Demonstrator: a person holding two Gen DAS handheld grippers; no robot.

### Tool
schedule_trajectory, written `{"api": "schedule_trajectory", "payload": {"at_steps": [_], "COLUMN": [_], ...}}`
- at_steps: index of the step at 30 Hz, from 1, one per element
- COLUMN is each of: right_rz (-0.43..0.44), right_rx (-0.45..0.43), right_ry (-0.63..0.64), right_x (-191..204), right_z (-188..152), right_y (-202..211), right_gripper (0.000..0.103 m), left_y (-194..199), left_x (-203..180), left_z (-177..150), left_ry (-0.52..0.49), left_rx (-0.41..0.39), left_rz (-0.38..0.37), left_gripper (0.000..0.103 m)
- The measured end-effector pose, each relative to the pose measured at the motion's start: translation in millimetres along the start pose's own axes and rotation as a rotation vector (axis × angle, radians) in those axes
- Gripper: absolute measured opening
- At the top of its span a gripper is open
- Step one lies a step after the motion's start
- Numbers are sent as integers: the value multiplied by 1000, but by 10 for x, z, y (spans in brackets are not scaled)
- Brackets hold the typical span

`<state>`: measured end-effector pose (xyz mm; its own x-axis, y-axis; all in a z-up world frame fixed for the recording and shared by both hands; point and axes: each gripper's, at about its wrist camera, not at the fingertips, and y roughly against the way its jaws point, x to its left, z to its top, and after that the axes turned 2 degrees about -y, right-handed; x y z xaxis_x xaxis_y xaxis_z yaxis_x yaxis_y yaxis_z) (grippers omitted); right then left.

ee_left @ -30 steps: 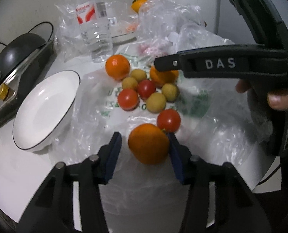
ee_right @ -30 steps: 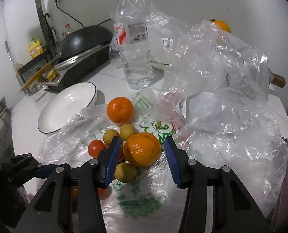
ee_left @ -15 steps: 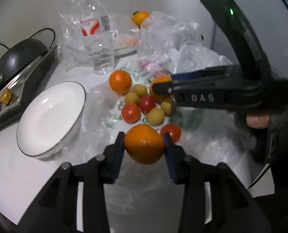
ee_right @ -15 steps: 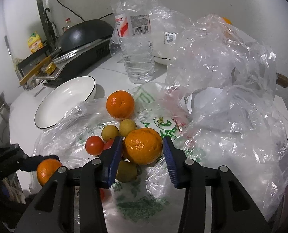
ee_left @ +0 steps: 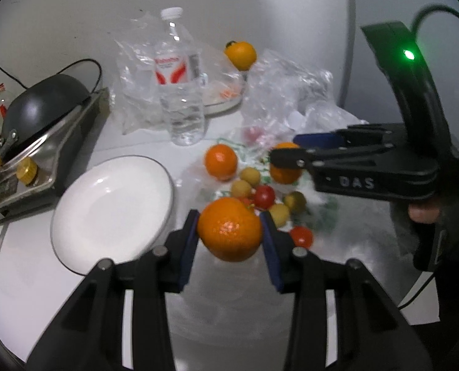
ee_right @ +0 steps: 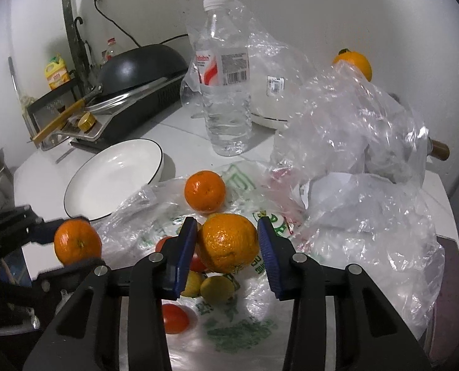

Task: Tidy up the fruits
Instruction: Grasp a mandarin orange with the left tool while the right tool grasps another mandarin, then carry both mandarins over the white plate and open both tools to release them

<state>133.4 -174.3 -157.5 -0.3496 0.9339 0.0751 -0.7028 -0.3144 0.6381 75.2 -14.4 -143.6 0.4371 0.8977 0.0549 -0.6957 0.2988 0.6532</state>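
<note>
My left gripper (ee_left: 229, 232) is shut on an orange (ee_left: 229, 230) and holds it above the table, right of the white plate (ee_left: 112, 210). It also shows in the right wrist view (ee_right: 78, 242). My right gripper (ee_right: 226, 244) is shut on a second orange (ee_right: 228, 242) and holds it above the fruit pile; it shows in the left wrist view (ee_left: 286, 164). A third orange (ee_right: 204, 190), small yellow fruits (ee_left: 249, 176) and cherry tomatoes (ee_left: 264, 195) lie on a flat plastic bag (ee_right: 242, 324).
A water bottle (ee_right: 225, 92) stands behind the fruits. Crumpled clear bags (ee_right: 353, 142) lie to the right. A black pan on a stove (ee_right: 136, 71) is at the left. Another orange (ee_right: 353, 63) sits high at the back, near a white pot (ee_right: 269, 92).
Both grippers closed on their oranges and lifted them off the bag. The left gripper has risen and pulled back with its orange.
</note>
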Motion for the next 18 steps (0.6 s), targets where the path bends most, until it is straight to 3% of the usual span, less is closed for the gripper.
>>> {"api": "schedule_trajectory", "payload": {"at_steps": [11,18], "right_rz": [-24,-2], "right_rx": [-39,-65], "right_ry": [58,92], "right_x": [419,792], "right_z": [245,411], "right_y": [45,-8], "right_gripper": [43,43], "left_y": [163,160], "left_x": [615,1052], "left_z": [-39,-131], "left_ry": [45,88], "left_rx": [-71,-66], "left_rz": [74,99], "left_gripper": [40,40]}}
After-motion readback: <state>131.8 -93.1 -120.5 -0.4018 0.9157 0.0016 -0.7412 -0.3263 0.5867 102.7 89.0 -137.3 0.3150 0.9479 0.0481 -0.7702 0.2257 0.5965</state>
